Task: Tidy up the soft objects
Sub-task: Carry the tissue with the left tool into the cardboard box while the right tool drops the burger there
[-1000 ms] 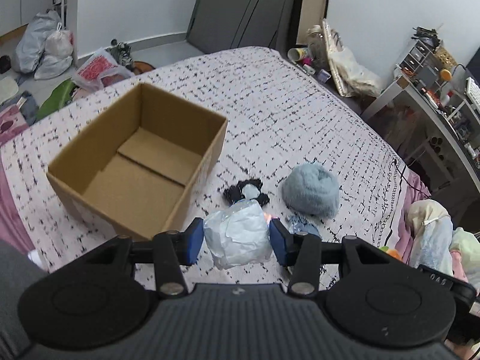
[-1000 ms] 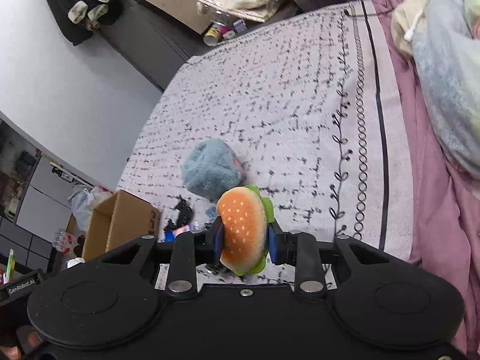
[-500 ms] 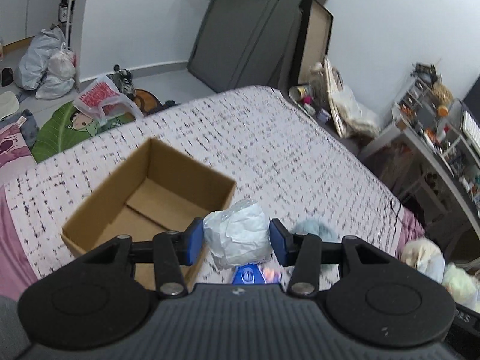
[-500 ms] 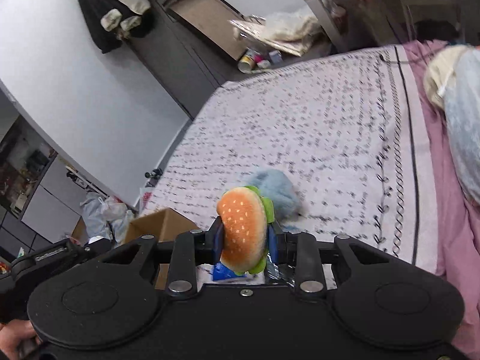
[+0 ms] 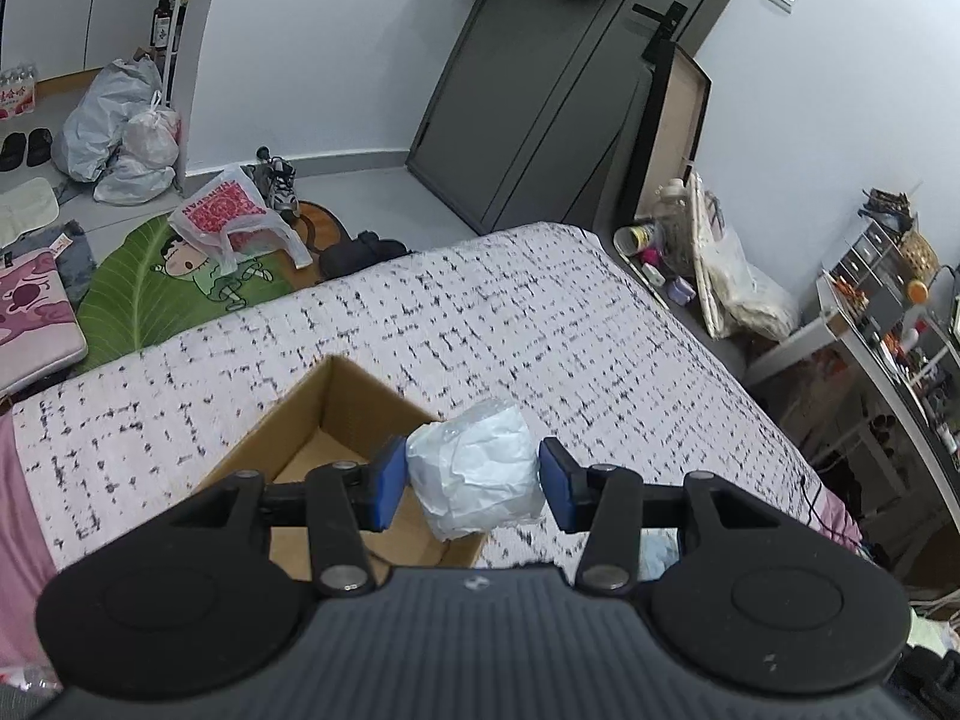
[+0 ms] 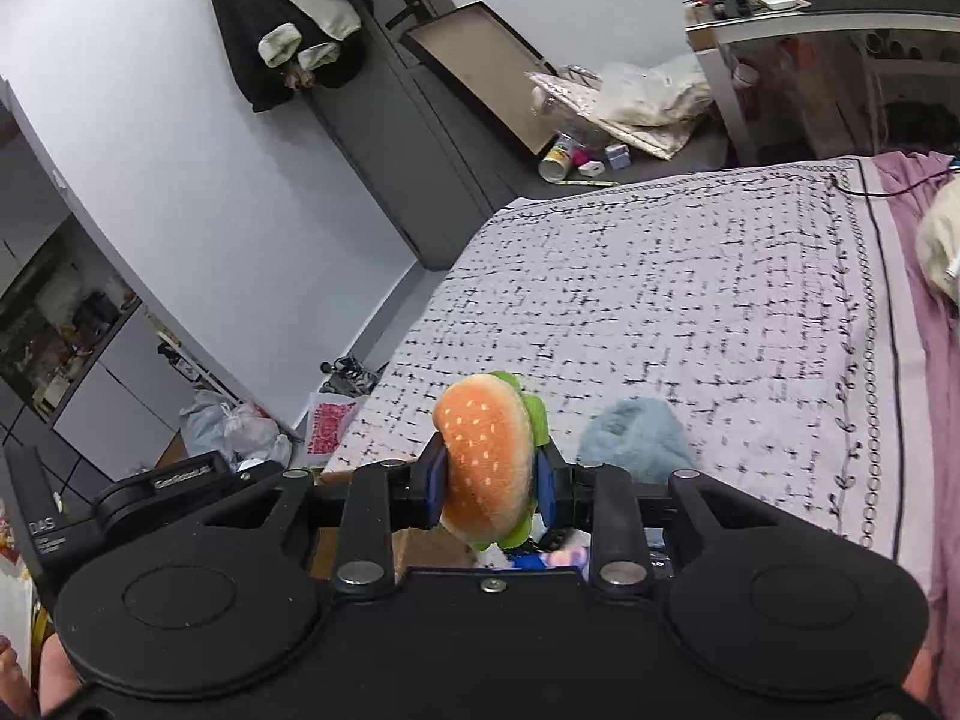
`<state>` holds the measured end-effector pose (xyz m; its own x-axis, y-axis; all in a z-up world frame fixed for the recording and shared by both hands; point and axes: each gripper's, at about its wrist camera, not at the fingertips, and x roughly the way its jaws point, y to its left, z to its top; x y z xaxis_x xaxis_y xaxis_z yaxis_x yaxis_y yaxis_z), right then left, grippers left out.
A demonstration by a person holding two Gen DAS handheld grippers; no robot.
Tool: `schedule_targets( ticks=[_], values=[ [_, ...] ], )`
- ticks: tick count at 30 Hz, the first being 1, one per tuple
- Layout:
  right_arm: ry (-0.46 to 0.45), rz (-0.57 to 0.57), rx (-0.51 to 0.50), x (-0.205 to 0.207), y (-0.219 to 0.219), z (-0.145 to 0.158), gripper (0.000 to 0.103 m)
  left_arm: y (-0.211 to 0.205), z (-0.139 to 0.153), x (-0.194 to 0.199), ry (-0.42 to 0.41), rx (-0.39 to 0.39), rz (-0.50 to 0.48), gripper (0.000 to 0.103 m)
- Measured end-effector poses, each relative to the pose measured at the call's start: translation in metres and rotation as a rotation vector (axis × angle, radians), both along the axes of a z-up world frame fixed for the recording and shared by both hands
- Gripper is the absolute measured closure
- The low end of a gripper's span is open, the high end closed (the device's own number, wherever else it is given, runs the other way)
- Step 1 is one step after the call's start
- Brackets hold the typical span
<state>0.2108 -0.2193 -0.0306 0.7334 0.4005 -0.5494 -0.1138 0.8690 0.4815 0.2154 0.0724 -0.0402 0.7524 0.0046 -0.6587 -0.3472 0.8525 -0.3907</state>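
Two handheld grippers hover above a bed (image 5: 540, 324) covered in a white, black-flecked spread. The left gripper (image 5: 471, 483) pinches a crumpled pale-blue plastic-wrapped bundle (image 5: 477, 468), hanging over the near right corner of an open cardboard box (image 5: 336, 414). What shows of the box floor is bare. The right gripper (image 6: 491, 489) clamps a plush hamburger (image 6: 486, 462) on edge; the box lies below and to its left, mostly hidden. A fluffy blue-grey plush (image 6: 636, 435) rests on the bed just right of it.
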Motion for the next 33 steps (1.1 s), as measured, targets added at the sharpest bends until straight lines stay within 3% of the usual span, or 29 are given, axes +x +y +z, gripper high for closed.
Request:
schedule_targets(
  ticks=[4, 14, 21, 33],
  values=[
    [-0.017, 0.017, -0.005, 0.007, 0.015, -0.001, 0.074, 0.007, -0.010, 0.007, -0.031, -0.008, 0.005, 0.056],
    [-0.046, 0.076, -0.025, 0.034, 0.053, -0.013, 0.074, 0.035, -0.049, 0.024, 0.027, -0.075, 0.030, 0.056],
    [-0.025, 0.089, -0.034, 0.054, 0.078, -0.028, 0.074, 0.043, -0.069, 0.040, 0.056, -0.066, 0.028, 0.056],
    [0.028, 0.140, -0.023, 0.084, 0.120, -0.052, 0.074, 0.059, -0.101, 0.057, 0.108, -0.128, 0.044, 0.056]
  ],
)
